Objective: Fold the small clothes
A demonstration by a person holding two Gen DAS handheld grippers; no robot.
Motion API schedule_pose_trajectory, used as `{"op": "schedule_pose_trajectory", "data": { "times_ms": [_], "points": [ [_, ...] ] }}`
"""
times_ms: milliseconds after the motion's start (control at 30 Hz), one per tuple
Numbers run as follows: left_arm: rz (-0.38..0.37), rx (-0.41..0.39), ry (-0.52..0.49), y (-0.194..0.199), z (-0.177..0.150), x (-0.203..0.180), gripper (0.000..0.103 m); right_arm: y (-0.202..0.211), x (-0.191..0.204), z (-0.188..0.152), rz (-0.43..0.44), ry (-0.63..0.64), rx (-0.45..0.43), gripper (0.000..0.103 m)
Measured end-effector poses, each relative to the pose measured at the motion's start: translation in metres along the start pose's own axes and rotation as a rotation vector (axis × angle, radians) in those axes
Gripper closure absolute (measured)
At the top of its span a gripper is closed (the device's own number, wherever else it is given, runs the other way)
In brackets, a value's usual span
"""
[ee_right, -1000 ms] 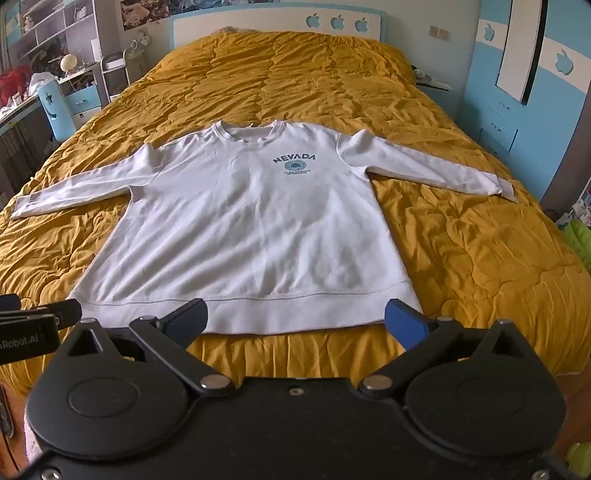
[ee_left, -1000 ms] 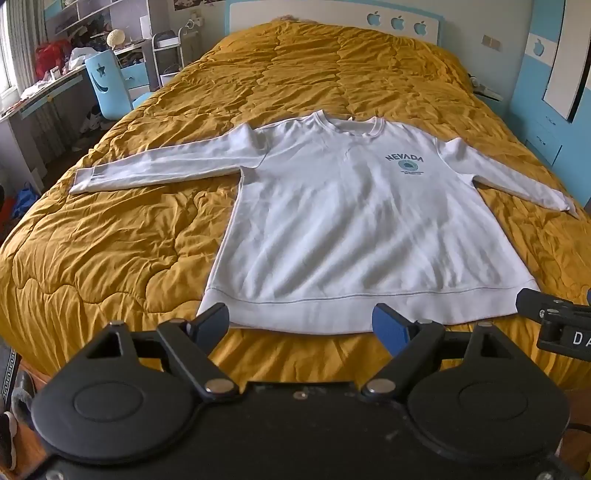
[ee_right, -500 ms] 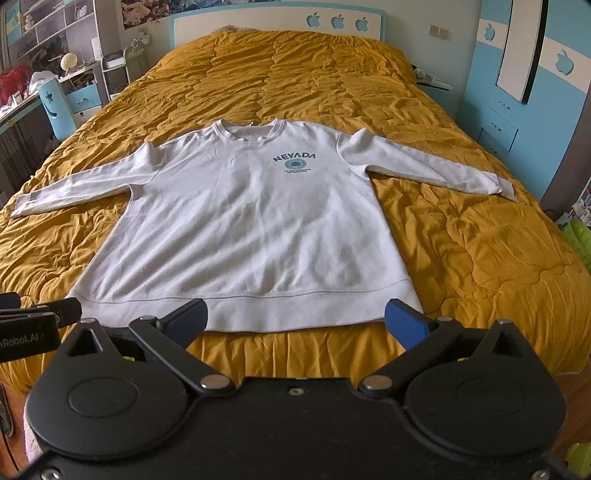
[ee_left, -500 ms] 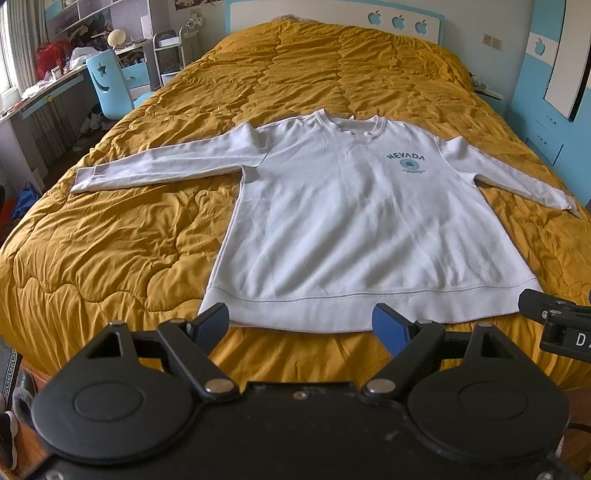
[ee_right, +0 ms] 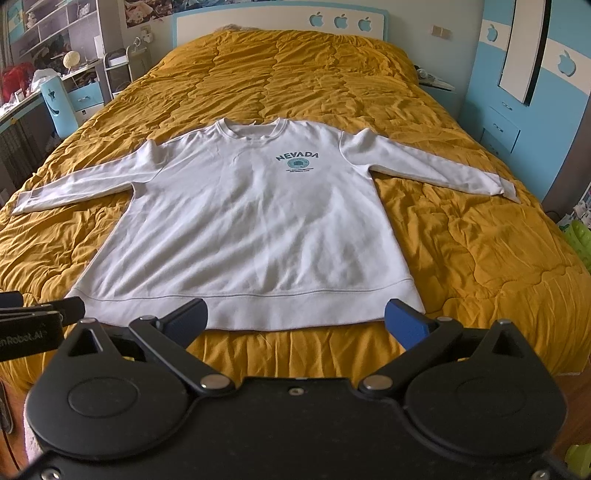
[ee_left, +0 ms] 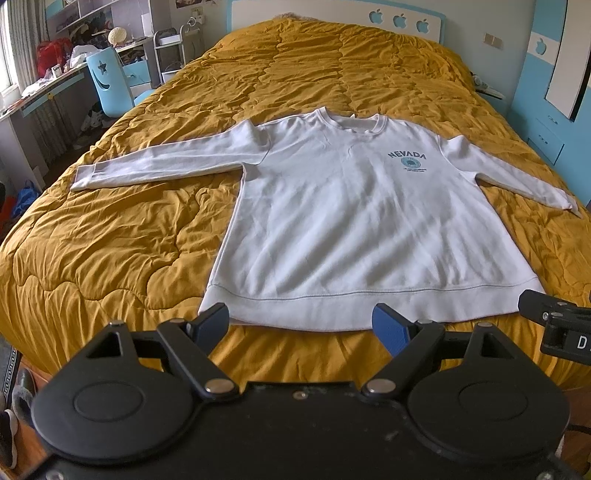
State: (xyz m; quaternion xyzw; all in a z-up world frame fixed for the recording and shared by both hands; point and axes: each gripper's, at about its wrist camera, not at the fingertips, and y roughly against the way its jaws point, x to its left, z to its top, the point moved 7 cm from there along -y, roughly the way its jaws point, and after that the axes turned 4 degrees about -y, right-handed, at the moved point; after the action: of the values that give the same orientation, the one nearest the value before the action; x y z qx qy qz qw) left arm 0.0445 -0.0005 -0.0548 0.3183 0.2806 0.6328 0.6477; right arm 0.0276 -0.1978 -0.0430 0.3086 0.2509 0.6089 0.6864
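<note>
Sweatshirt point(ee_left: 354, 221) lies flat mid-frame on the bed point(ee_left: 129, 240), collar far, hem nearest. Left claw point(ee_left: 301, 325) and right claw point(ee_right: 295, 321) hover wide open at bottom, each holding nothing.

Both wrist views look from the foot of the bed point(ee_left: 110, 240) toward the headboard point(ee_right: 280, 20), left view offset leftward, sharing the spread sweatshirt point(ee_left: 362, 229).
</note>
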Motion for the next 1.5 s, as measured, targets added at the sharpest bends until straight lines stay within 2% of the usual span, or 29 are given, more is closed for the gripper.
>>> {"op": "schedule_pose_trajectory", "data": {
  "times_ms": [1500],
  "points": [
    [0.004,0.007,0.001,-0.0043,0.0002,0.0004,0.016,-0.002,0.0081,-0.0028,0.009,0.015,0.014,0.0]
  ]
}}
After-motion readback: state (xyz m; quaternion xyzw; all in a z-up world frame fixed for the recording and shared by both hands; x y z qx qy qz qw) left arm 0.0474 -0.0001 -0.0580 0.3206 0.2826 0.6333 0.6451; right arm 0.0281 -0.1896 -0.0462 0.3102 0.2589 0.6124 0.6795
